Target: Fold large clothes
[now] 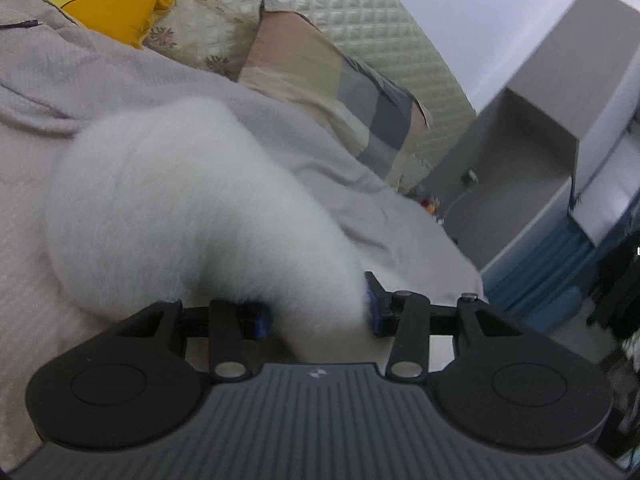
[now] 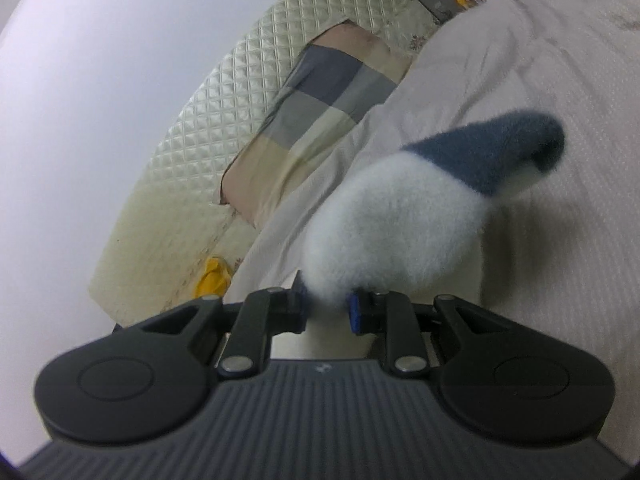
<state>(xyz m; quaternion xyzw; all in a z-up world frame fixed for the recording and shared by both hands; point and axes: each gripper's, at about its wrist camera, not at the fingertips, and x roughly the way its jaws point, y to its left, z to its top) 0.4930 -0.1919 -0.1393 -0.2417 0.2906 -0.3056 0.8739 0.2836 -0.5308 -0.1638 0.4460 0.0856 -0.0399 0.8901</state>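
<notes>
A fluffy white fleece garment (image 1: 168,216) bulges up in front of my left gripper (image 1: 316,312), whose blue pads are shut on a thick bunch of it. In the right wrist view another part of the same fluffy garment (image 2: 396,224), white with a blue-grey section (image 2: 500,152), rises from my right gripper (image 2: 328,304), which is shut on a narrow fold of it. Both held parts hang above a beige bedspread (image 1: 48,92). The rest of the garment is hidden behind the bunched fleece.
A checked pillow (image 1: 360,100) and a yellow cushion (image 1: 108,4) lie against a quilted cream headboard (image 1: 360,12). A grey bedside cabinet (image 1: 520,160) stands at the right in the left wrist view. The same checked pillow (image 2: 320,92) shows in the right wrist view.
</notes>
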